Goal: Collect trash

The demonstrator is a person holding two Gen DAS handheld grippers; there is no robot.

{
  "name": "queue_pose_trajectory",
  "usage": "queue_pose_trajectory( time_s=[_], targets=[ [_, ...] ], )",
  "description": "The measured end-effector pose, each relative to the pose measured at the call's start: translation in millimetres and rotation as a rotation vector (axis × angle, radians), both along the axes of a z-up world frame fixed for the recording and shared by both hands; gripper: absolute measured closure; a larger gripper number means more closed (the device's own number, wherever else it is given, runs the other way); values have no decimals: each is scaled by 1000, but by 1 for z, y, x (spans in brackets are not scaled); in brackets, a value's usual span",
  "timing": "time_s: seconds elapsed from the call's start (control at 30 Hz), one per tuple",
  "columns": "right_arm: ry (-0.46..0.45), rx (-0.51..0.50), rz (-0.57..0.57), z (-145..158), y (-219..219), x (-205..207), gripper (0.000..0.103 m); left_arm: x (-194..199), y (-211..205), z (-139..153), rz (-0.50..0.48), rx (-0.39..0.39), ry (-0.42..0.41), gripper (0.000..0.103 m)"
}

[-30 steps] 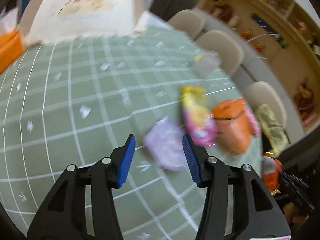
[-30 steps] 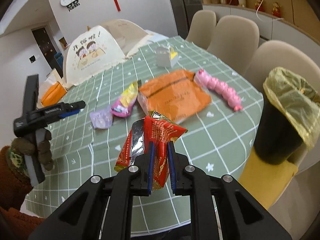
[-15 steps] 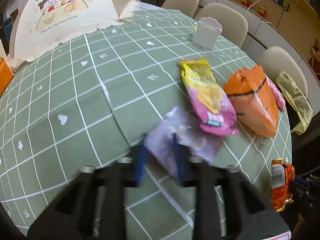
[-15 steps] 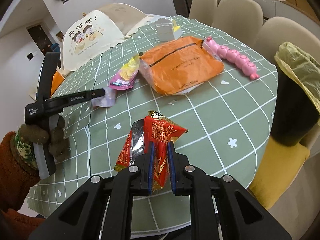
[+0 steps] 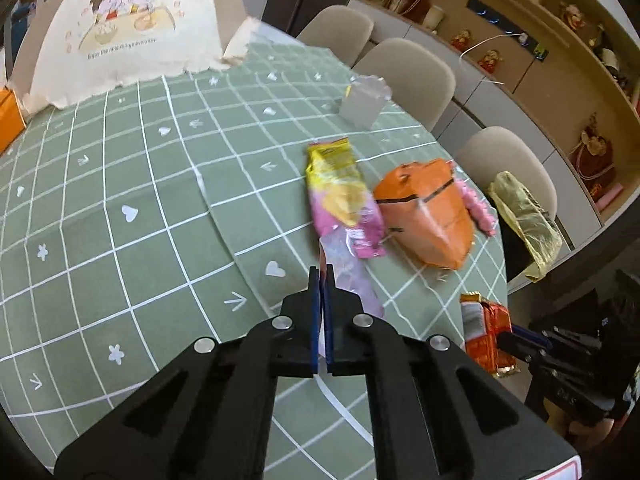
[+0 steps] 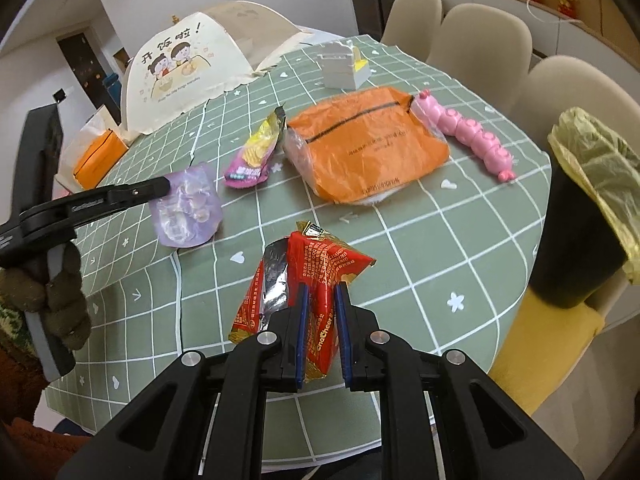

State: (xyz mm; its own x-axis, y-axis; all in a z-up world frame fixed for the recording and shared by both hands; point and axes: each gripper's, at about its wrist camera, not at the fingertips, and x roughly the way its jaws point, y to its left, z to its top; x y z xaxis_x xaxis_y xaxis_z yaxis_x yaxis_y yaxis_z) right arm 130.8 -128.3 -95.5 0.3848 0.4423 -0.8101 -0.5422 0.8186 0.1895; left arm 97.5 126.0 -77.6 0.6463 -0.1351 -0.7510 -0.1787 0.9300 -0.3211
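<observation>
My left gripper (image 5: pixel 322 276) is shut on a pale purple plastic wrapper (image 5: pixel 352 268) and holds it just above the green checked tablecloth (image 5: pixel 120 184); the wrapper also shows in the right wrist view (image 6: pixel 186 208). My right gripper (image 6: pixel 321 300) is shut on a red foil snack wrapper (image 6: pixel 320 264), held over the table's near edge; it also shows in the left wrist view (image 5: pixel 484 332). A pink-yellow snack bag (image 6: pixel 256 152) and an orange plastic package (image 6: pixel 368 152) lie on the table. A black bin with a yellow liner (image 6: pixel 592 184) stands at the right.
A pink caterpillar toy (image 6: pixel 468 136) lies beside the orange package. A white napkin holder (image 6: pixel 340 66) and a cream food cover (image 6: pixel 180 76) stand at the back. An orange tissue box (image 6: pixel 100 156) is at the left. Beige chairs (image 6: pixel 484 36) line the far side.
My left gripper was open around the purple wrapper, then closed on it and lifted it slightly. My right gripper kept holding the red wrapper.
</observation>
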Motion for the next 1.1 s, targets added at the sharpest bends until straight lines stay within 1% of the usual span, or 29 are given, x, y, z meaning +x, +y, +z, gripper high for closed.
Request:
queue_pose_trajectory(
  time_s=[0.13,0.2,0.33,0.47,0.57,0.67,0.9,1.03,1.1],
  targets=[
    [-29,3,13,13,0,3,89,-7,-5,13,-3,-32,-24,101],
    [-44,8,16,20,-1,5,89,-9,-8,23,-8,-33,-44,101],
    [-94,24,5,40,-13,13,89,-6,-13,50,-15,-37,-106,101],
    [-159,48,-31,67,-36,28,89,4,-24,80,-25,-53,-171,101],
    [-202,67,-69,86,-61,42,89,17,-38,101,-43,-59,-215,101],
    [-241,72,-104,100,-87,53,89,36,-63,119,-79,-43,-247,101],
    [-341,72,-217,129,-164,76,89,95,-150,158,-240,-12,-324,101],
    [-386,72,-297,142,-210,87,89,129,-204,168,-346,7,-335,101],
    [-400,70,-329,145,-230,91,89,148,-229,169,-392,0,-327,101]
  ],
)
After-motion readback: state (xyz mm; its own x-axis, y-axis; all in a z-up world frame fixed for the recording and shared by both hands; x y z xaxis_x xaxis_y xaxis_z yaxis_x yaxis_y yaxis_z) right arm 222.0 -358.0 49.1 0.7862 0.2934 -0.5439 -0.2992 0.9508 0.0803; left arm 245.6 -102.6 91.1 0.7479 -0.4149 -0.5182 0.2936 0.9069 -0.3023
